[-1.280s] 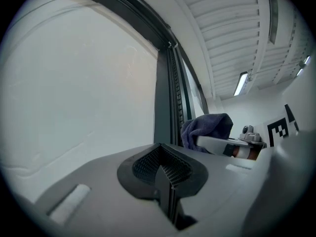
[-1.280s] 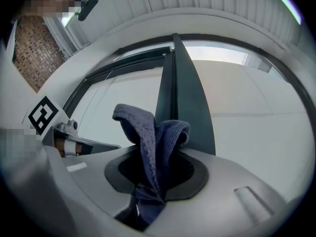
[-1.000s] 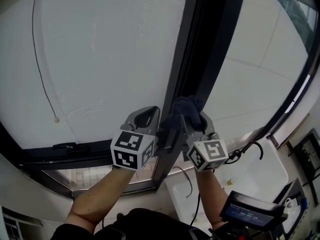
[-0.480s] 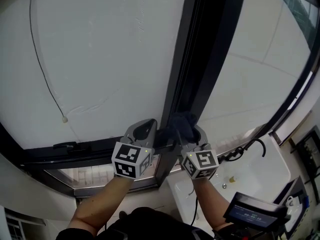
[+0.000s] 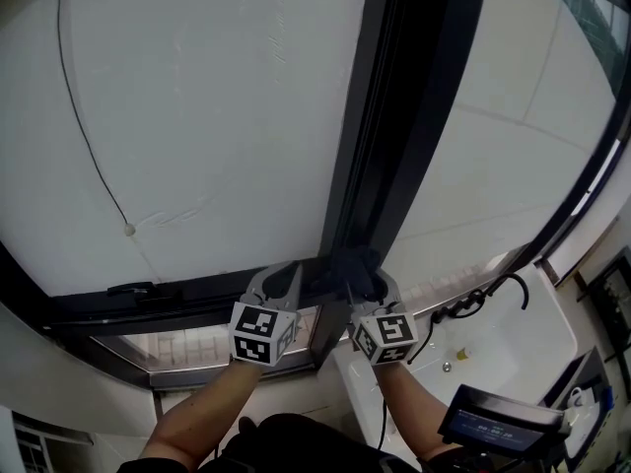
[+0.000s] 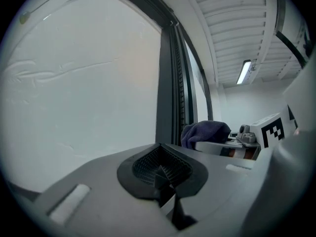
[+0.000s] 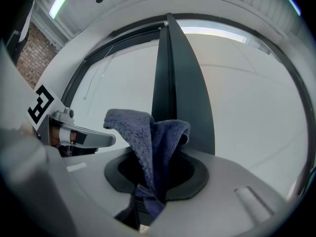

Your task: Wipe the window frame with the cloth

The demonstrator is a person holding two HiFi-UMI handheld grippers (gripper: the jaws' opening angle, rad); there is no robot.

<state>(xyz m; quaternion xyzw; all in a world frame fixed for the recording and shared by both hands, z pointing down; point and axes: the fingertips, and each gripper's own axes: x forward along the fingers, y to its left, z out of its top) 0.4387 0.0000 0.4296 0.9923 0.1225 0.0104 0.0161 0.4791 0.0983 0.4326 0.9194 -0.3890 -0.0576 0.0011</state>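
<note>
Window frame [image 5: 394, 116], cloth [image 7: 143, 137] in right gripper [image 7: 149, 181] jaws (clear only close-up)

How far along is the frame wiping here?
Done: right gripper is shut on the cloth. In hand: cloth is at the foot of the vertical frame post. Remaining: no wiped stretch shows, so post and bottom rail may both remain. Left gripper is shut, empty.

A thin dark cord [image 5: 84, 136] ending in a small bead [image 5: 128, 230] hangs up and left of the left tongs [image 5: 286, 276]. Right of the right tongs [image 5: 363, 276], a black cable [image 5: 483, 294] loops beside a white basin [image 5: 532, 333]. Lower right sits a dark screen [image 5: 498, 424].
</note>
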